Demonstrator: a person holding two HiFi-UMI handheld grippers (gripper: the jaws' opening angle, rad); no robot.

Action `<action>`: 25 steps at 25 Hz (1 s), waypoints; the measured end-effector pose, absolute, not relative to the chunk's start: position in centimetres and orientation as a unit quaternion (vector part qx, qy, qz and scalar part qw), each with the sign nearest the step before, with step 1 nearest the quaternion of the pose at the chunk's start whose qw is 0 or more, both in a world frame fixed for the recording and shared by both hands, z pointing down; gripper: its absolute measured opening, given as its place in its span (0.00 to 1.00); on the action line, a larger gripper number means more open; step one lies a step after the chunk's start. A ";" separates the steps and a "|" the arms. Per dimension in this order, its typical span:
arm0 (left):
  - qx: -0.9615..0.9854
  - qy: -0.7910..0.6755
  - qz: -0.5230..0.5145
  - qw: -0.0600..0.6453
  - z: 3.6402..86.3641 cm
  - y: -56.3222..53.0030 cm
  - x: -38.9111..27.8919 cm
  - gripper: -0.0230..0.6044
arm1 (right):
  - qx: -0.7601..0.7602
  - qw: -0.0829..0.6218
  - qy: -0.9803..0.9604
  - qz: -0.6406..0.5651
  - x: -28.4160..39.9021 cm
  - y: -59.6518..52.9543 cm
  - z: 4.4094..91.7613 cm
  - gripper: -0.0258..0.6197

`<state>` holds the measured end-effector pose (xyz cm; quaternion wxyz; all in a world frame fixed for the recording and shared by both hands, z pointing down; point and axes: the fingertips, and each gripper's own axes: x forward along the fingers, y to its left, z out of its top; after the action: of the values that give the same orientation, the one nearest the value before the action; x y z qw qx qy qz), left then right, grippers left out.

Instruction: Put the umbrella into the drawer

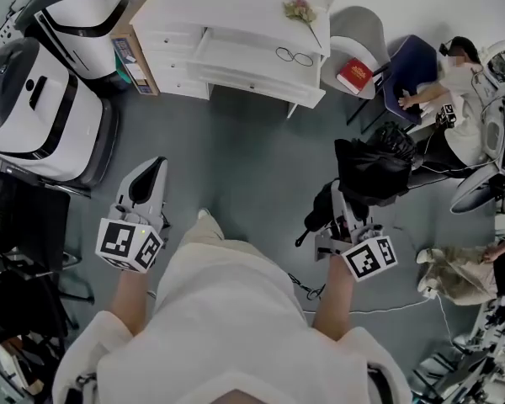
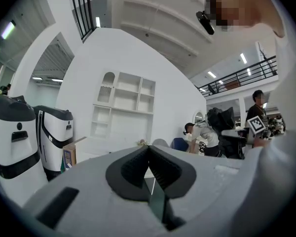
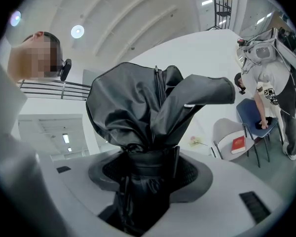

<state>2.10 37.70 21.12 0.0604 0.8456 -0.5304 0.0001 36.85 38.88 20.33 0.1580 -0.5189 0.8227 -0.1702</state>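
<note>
A black folded umbrella (image 1: 372, 173) is clamped in my right gripper (image 1: 347, 202), with the loose canopy bunched beyond the jaws and the handle end sticking out behind at the lower left. In the right gripper view the umbrella (image 3: 150, 107) fills the gap between the pads of that gripper (image 3: 149, 158). My left gripper (image 1: 156, 167) is held level at the left with its jaws together and nothing in them, as the left gripper view also shows (image 2: 148, 150). The white desk's drawer (image 1: 236, 77) stands pulled out ahead, with eyeglasses (image 1: 295, 56) lying in it.
Two white machines (image 1: 42, 108) (image 1: 80, 7) and a cardboard box (image 1: 135, 53) stand at the left. Dried flowers (image 1: 300, 10) lie on the desk top. A grey chair with a red book (image 1: 353, 74) and a seated person (image 1: 454, 70) are at the right. A cable (image 1: 387, 308) trails on the floor.
</note>
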 end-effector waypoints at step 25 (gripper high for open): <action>0.889 -0.434 0.030 0.140 25.0 0.2 1.0 0.06 | -0.605 0.117 0.768 -0.175 35.0 5.5 18.6 0.41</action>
<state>1.02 0.16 25.02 0.1405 0.8892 -0.4344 0.0295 35.01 5.51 18.56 0.1172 -0.6052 0.7677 -0.1749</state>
